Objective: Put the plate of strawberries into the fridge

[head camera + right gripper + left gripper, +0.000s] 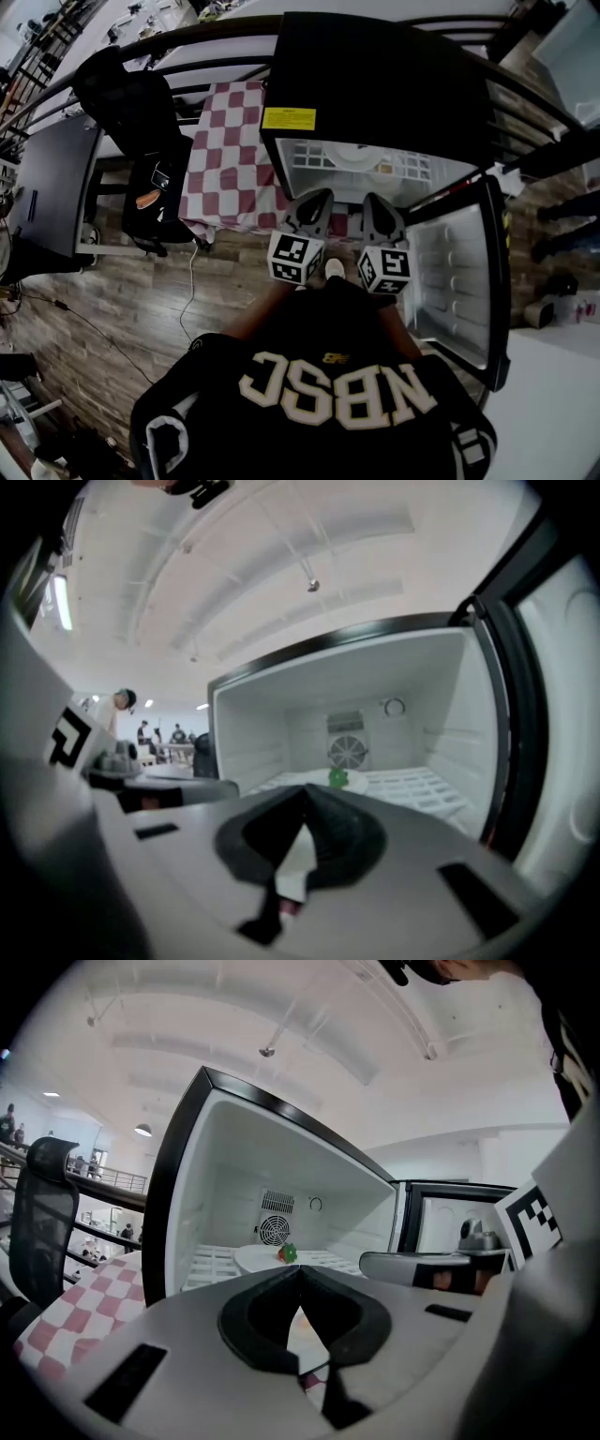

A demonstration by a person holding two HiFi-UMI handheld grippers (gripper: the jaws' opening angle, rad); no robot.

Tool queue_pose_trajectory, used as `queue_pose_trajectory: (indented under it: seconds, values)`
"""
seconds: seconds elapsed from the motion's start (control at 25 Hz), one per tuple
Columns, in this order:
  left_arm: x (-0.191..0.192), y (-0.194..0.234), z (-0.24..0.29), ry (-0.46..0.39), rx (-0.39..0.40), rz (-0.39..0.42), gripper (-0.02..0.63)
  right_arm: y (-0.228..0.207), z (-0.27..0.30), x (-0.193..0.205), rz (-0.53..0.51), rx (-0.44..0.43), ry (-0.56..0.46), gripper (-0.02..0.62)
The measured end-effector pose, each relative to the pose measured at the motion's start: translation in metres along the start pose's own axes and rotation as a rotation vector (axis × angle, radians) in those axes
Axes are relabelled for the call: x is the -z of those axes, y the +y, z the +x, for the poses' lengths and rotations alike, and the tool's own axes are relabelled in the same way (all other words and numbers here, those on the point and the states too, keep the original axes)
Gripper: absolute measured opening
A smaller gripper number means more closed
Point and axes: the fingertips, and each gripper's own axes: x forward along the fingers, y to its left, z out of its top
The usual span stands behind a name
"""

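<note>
A black mini fridge (375,84) stands with its door (459,272) swung open to the right. Inside, on the white wire shelf, rests a white plate (352,155) (255,1258) (309,782) with a strawberry (287,1253) (337,778) on it. My left gripper (316,200) (300,1275) and right gripper (374,203) (305,795) hover side by side just in front of the fridge opening. Both are shut with nothing between their jaws, and both stand apart from the plate.
The fridge sits on a table covered by a red-and-white checkered cloth (230,155). A black office chair (141,122) stands to the left, with a dark cabinet (56,178) further left. The open door flanks my right gripper. Wood floor lies below.
</note>
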Motion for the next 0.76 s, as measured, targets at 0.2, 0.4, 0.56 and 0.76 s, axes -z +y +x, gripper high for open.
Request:
queue_pose_trajectory:
  seconds: [0.2, 0.4, 0.56, 0.76]
  values:
    - [-0.002, -0.009, -0.009, -0.021, 0.029, -0.001, 0.017, 0.004, -0.015, -0.004, 0.010, 0.008, -0.042, 0.021]
    - [0.002, -0.016, -0.015, -0.010, 0.055, -0.012, 0.017, 0.003, -0.025, 0.000, 0.019, 0.034, -0.037, 0.021]
    - [0.005, -0.021, -0.017, -0.004, 0.070, -0.016, 0.017, 0.003, -0.030, 0.003, 0.024, 0.044, -0.033, 0.021]
    - [0.008, -0.020, -0.020, 0.001, 0.069, -0.019, 0.017, 0.004, -0.033, 0.004, 0.026, 0.049, -0.032, 0.021]
